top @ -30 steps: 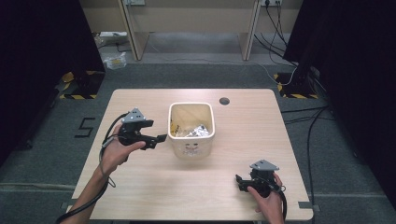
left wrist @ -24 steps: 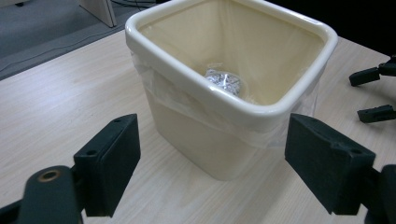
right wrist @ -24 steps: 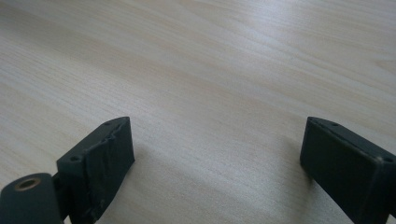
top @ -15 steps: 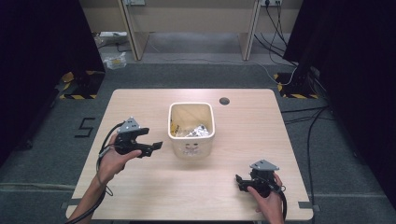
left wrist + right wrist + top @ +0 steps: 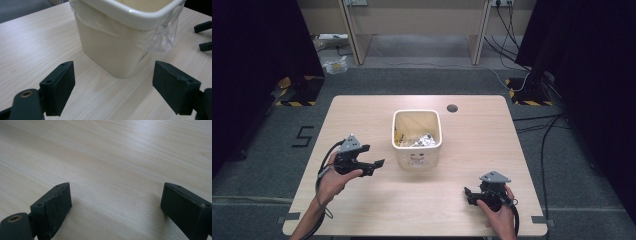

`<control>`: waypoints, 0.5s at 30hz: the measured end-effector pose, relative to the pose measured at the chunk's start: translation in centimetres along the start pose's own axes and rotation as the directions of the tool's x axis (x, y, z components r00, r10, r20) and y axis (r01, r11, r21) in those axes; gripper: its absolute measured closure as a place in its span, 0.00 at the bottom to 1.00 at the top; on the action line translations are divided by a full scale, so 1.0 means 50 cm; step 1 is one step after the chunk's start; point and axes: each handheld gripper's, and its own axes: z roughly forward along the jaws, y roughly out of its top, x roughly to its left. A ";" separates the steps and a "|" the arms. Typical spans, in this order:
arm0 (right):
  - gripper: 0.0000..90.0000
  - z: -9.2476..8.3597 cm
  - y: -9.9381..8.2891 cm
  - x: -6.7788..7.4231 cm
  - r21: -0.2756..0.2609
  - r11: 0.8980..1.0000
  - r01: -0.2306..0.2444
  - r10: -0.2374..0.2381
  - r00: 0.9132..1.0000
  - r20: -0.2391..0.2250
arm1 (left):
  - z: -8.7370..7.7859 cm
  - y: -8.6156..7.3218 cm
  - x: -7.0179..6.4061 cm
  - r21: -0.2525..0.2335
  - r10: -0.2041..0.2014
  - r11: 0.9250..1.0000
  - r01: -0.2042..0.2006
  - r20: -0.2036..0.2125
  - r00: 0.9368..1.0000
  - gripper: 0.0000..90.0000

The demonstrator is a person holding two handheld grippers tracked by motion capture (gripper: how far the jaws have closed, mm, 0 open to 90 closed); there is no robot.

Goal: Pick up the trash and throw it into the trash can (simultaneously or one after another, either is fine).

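A cream plastic bin [image 5: 417,152] with a clear liner stands in the middle of the wooden table [image 5: 362,115]. Crumpled foil [image 5: 424,141] and yellowish scraps lie inside it. My left gripper [image 5: 374,167] hovers low to the left of the bin, pointing at it, open and holding nothing. In the left gripper view the bin [image 5: 112,50] rises just beyond the open left gripper [image 5: 113,77]. My right gripper [image 5: 468,196] rests near the table's front right, open and pointing left. In the right gripper view, bare wood lies between the jaws of the right gripper [image 5: 115,197].
A dark round cable hole [image 5: 452,108] sits in the table behind the bin. The other gripper's jaw tips [image 5: 203,36] show far right in the left gripper view. Black curtains, cables and a desk frame [image 5: 417,25] surround the table on the floor.
My left gripper has sunk and drawn a little toward the near edge of the table, still open. The right gripper and the bin have stayed put.
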 end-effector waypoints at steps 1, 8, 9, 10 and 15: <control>0.11 0.000 0.000 0.000 0.000 1.000 0.000 0.000 1.000 0.000 | 0.003 -0.005 0.000 0.005 -0.001 1.000 0.001 -0.001 1.000 0.20; 0.11 0.000 0.000 0.000 0.000 1.000 0.000 0.000 1.000 0.000 | 0.017 -0.036 0.002 0.027 0.001 1.000 -0.001 -0.004 1.000 0.20; 0.11 0.000 0.000 0.000 0.000 1.000 0.000 0.000 1.000 0.000 | 0.018 -0.039 0.002 0.031 0.002 1.000 -0.002 -0.003 1.000 0.20; 0.11 0.000 0.000 0.000 0.000 1.000 0.000 0.000 1.000 0.000 | 0.019 -0.043 0.002 0.031 0.001 1.000 -0.001 -0.004 1.000 0.20; 0.11 0.000 0.000 0.000 0.000 1.000 0.000 0.000 1.000 0.000 | 0.023 -0.059 -0.002 0.038 0.005 0.999 -0.005 0.000 1.000 0.20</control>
